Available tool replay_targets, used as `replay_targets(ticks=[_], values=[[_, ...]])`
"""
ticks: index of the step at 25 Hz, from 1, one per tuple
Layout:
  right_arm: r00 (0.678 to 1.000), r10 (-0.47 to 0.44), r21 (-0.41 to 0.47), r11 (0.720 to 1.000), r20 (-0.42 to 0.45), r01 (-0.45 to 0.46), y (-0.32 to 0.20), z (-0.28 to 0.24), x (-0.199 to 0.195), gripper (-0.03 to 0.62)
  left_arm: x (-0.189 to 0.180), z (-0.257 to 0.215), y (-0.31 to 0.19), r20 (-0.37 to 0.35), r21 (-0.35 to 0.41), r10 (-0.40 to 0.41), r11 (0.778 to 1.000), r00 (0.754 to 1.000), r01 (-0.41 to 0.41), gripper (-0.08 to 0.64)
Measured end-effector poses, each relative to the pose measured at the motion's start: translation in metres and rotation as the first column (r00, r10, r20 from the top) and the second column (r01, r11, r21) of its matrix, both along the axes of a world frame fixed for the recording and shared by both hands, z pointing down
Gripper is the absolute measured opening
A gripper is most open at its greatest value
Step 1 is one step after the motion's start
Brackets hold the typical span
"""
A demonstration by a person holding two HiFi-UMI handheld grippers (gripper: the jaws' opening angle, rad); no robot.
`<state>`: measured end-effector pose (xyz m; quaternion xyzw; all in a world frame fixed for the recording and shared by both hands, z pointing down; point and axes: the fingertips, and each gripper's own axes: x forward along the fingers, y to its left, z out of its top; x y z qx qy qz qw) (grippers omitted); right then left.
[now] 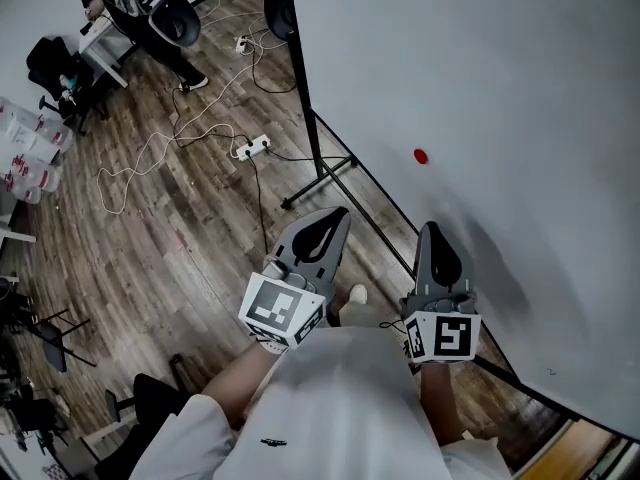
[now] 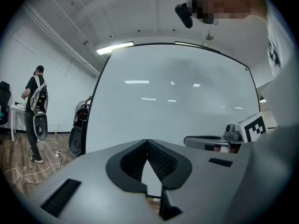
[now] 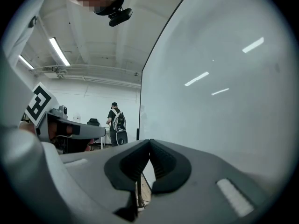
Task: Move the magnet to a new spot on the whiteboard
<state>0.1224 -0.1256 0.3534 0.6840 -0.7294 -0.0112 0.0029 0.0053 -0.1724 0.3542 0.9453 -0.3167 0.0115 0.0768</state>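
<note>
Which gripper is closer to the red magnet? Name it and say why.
The right gripper. In the head view its tip lies over the whiteboard, below the red magnet; the left gripper sits farther aside, by the board's edge.

A: Bright enough?
B: Yes, evenly lit by long white ceiling tube lamps [image 3: 58,50]; they streak as glare on the glossy white whiteboard [image 2: 173,111].
A: Shadows?
B: One soft grey shadow [image 1: 492,263] on the board, beside the grey right gripper [image 1: 432,233] in the head view.
A: Distortion?
B: Both gripper views bulge, with black corners; near jaws look soft.
</note>
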Motion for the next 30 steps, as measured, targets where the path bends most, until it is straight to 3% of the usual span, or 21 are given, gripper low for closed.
replay_targets(ticks=[12,30], values=[[1.0,0.004,-0.03,1.0,0.021,-0.003,-0.013,0.013,0.017,0.011,0.052,0.006,-0.022,0.007,-0.001,0.09,0.996,0.996,-0.09,0.011],[0.999,0.046,-0.083,0.996,0.026,-0.044,-0.025,0.029,0.037,0.011,0.112,0.03,-0.05,0.027,-0.039,0.205,0.978,0.978,-0.204,0.087]])
